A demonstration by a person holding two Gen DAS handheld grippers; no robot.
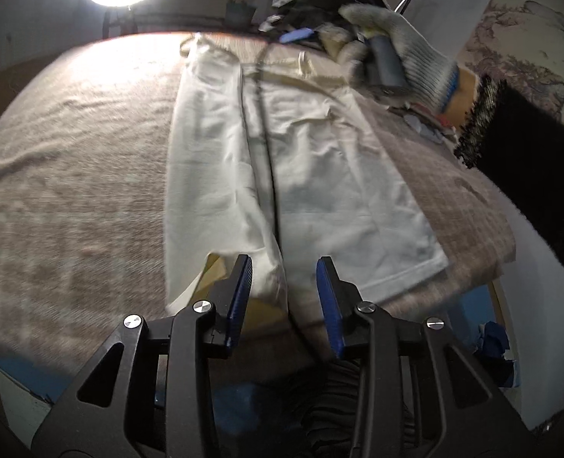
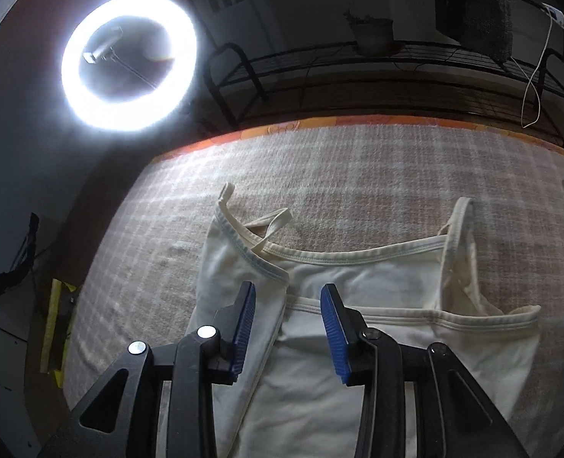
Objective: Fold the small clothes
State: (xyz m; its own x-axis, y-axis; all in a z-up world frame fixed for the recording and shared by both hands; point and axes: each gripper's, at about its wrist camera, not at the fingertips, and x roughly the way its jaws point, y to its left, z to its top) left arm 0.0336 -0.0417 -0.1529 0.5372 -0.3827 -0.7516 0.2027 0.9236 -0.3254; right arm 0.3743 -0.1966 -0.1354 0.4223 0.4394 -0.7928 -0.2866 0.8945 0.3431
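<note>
A cream strappy top (image 1: 304,175) lies flat on the beige checked blanket (image 1: 72,175), its left side folded inward over the middle. My left gripper (image 1: 283,267) hovers at the hem end, open, with the fold's edge below its blue pads and nothing pressed between them. In the right wrist view the same cream top (image 2: 358,290) shows its neckline and thin straps. My right gripper (image 2: 287,294) stands open over the folded flap near the armhole, gripping nothing. A gloved hand (image 1: 404,45) holding the other gripper shows at the far end in the left wrist view.
A bright ring light (image 2: 129,61) stands beyond the blanket's far edge, next to a black metal rack (image 2: 377,76) with a potted plant. A dark furry sleeve (image 1: 518,141) lies to the right. The blanket's front edge (image 1: 472,278) drops off near the hem.
</note>
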